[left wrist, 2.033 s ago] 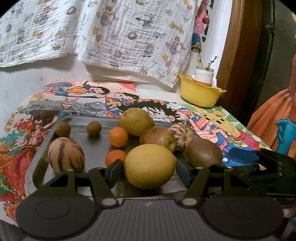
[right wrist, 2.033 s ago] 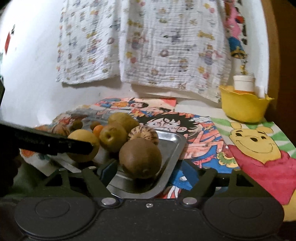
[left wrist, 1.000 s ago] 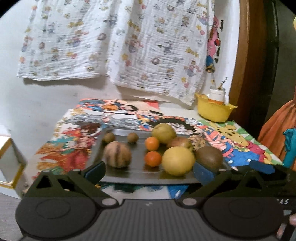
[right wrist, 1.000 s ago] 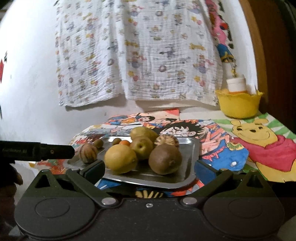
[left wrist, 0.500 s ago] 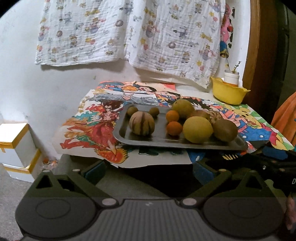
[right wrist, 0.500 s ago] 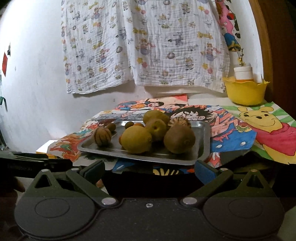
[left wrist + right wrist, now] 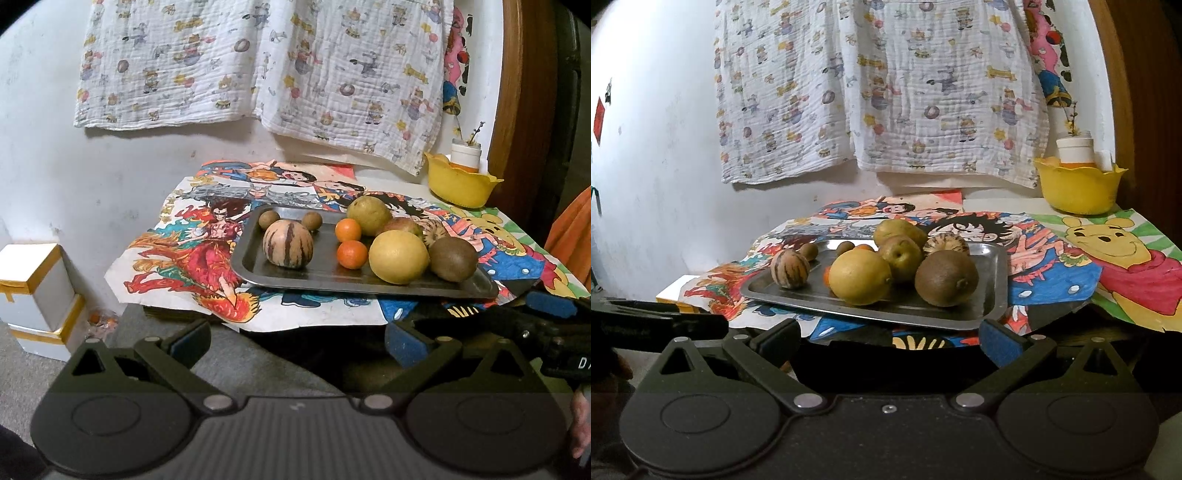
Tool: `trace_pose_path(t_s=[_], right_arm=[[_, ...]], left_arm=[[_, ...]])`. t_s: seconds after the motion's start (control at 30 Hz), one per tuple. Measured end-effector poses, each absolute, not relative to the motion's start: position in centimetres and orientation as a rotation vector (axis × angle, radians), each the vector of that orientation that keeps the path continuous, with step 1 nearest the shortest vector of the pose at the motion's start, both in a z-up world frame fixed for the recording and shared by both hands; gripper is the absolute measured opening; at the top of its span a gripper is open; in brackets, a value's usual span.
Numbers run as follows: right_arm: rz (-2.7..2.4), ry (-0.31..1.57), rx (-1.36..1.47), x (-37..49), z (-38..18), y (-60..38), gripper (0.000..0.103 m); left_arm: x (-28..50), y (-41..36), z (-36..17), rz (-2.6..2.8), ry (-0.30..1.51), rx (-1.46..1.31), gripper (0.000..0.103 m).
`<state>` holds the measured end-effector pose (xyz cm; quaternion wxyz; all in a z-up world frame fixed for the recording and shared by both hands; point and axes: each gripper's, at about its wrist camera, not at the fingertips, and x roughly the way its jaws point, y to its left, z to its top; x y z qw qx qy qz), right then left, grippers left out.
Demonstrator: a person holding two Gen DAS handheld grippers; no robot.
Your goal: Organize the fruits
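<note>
A grey metal tray (image 7: pixel 255 273) (image 7: pixel 993 284) lies on the table near its front edge and holds several fruits: a striped melon (image 7: pixel 288 243) (image 7: pixel 789 268), two small oranges (image 7: pixel 352 254), a large yellow lemon (image 7: pixel 399 257) (image 7: pixel 860 277), a brown kiwi (image 7: pixel 453 258) (image 7: pixel 946 278), a green pear (image 7: pixel 368 215), an apple (image 7: pixel 900 253) and two small brown fruits (image 7: pixel 269 219). My left gripper (image 7: pixel 297 341) is open and empty, held back below the table's front edge. My right gripper (image 7: pixel 890 338) is open and empty, also in front of the table.
A yellow bowl (image 7: pixel 461 184) (image 7: pixel 1078 190) with a white jar stands at the back right. Cartoon posters (image 7: pixel 192 251) cover the table. A printed cloth (image 7: pixel 258 66) hangs on the wall. White boxes (image 7: pixel 33 295) sit on the floor at left.
Both grippers have pulled back from the tray and away from the table. The left opened off the lemon, the right off the kiwi; both fruits stay on the tray.
</note>
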<state>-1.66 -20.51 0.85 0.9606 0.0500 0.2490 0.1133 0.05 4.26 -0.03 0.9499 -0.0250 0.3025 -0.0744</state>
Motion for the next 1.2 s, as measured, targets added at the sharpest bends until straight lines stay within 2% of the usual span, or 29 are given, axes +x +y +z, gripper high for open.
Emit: trace_pose_path(t_s=[1.2], right_arm=[[0.210,0.505,0.107,-1.58,0.95,-20.97,0.102]], left_arm=[[0.32,4.04,-0.04,-0.149,0.611,-0.035,0.103]])
